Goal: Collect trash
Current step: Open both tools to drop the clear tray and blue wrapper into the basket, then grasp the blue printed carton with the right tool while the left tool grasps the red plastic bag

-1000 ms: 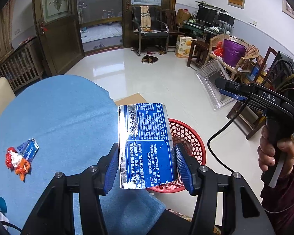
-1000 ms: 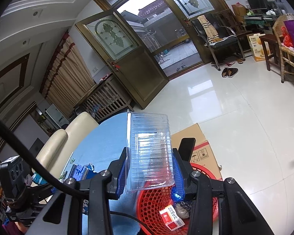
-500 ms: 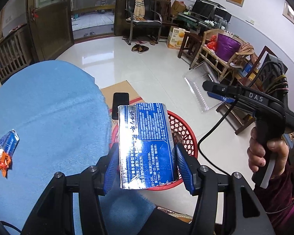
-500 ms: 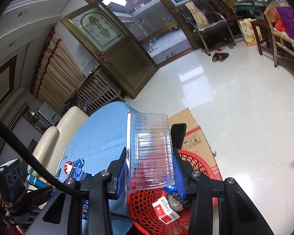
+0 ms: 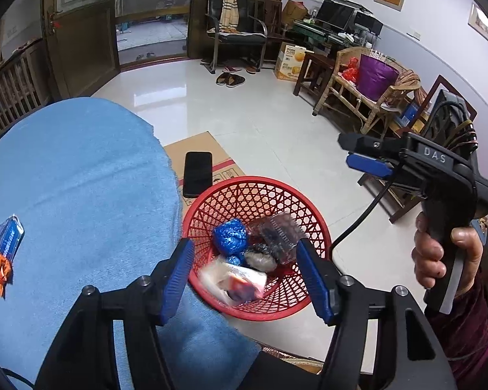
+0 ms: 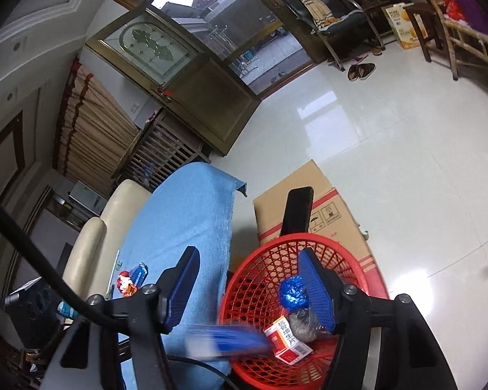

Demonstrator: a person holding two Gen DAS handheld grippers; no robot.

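Observation:
A red mesh basket (image 5: 240, 191) stands on the floor beside the table; it also shows in the right wrist view (image 6: 253, 279). My left gripper (image 5: 244, 276) is open and empty above it. My right gripper (image 6: 250, 289) is open and empty too, and shows in the left wrist view (image 5: 358, 152). The clear plastic tray (image 5: 279, 230) lies in the basket. The blue packet (image 6: 227, 341) is blurred, in mid-fall at the basket's rim. The basket also holds a blue foil ball (image 5: 229, 237) and a small red and white box (image 6: 288, 339).
The table has a blue cloth (image 5: 74, 188). Red, orange and blue wrappers (image 5: 1, 253) lie on its left part. A black phone (image 5: 197, 174) lies on a cardboard box (image 6: 325, 214) behind the basket. Chairs and a wicker bench (image 5: 367, 97) stand across the tiled floor.
Both grippers have opened over the basket. The blue packet has left my left gripper and the clear tray has left my right gripper; both have dropped.

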